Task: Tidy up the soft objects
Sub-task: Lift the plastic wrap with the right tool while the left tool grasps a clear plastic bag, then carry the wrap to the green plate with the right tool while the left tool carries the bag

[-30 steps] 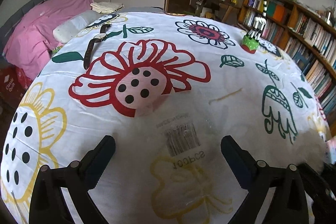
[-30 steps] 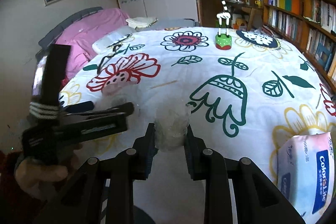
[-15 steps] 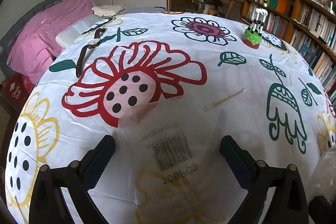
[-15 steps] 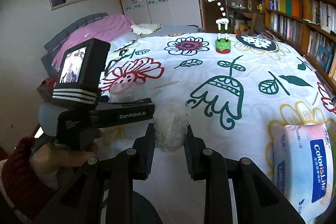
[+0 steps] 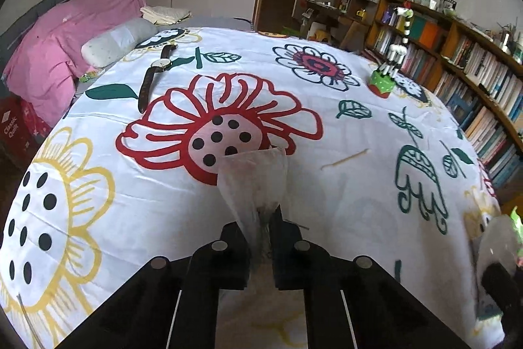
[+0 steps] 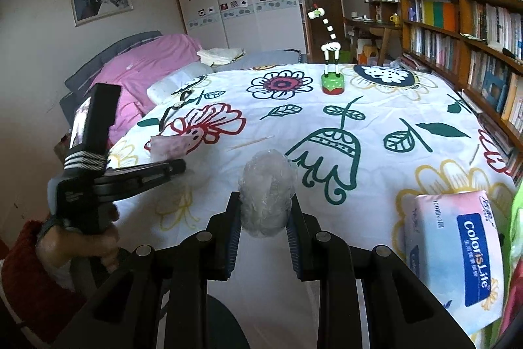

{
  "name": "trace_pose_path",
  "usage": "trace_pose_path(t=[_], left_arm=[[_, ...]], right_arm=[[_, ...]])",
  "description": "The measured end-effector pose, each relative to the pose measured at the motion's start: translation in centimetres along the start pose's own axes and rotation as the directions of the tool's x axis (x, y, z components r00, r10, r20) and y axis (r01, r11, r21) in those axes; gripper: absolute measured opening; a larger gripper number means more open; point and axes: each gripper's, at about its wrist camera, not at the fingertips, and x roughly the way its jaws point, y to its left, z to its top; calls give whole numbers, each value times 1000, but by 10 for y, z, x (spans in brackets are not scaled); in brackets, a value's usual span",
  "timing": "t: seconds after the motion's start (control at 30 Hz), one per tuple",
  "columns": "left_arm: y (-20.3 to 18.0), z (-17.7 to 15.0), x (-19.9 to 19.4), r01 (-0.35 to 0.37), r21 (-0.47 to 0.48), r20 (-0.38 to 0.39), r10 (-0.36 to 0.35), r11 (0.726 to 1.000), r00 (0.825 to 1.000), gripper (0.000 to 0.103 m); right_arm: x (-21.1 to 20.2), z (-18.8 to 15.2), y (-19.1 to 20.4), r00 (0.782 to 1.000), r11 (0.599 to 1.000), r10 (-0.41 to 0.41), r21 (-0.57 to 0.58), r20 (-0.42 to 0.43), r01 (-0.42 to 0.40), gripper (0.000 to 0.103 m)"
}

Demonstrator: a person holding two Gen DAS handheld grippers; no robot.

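Observation:
A clear plastic bag (image 5: 253, 182) stands bunched up out of my left gripper (image 5: 261, 237), which is shut on its lower end just above the flowered bedspread (image 5: 327, 201). In the right wrist view the left gripper (image 6: 176, 167) is at the left, held by a hand, with the clear bag (image 6: 170, 146) at its tip. My right gripper (image 6: 264, 211) is shut on a crumpled wad of clear plastic (image 6: 266, 188), held above the spread. The wad (image 5: 497, 244) also shows at the right edge of the left wrist view. A pack of tissues (image 6: 457, 254) lies at the near right.
A brown-strapped wristwatch (image 5: 153, 77) lies at the far left of the spread. A giraffe toy on a green base (image 6: 331, 80) stands at the back. A thin stick (image 5: 345, 158) lies mid-spread. Bookshelves (image 6: 457, 31) line the right side; pink bedding (image 5: 65, 31) is at the left.
My left gripper has shut on the clear bag, which lay flat between open jaws and now stands bunched above them. The right gripper keeps its hold on the plastic wad.

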Motion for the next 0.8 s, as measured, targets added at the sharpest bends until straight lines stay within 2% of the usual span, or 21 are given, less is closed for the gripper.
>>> trace_pose_path(t=[0.4,0.8], left_arm=[[-18,0,-35,90,37,49,-92,995,995,9],[-52,-9,-52,181,104,37,-186,978,982,9]], right_arm=[[-23,0,-16,1000,998,-18,52,21,17,27],[-55,-18,-40,1000,996,6,92,2,-6,27]])
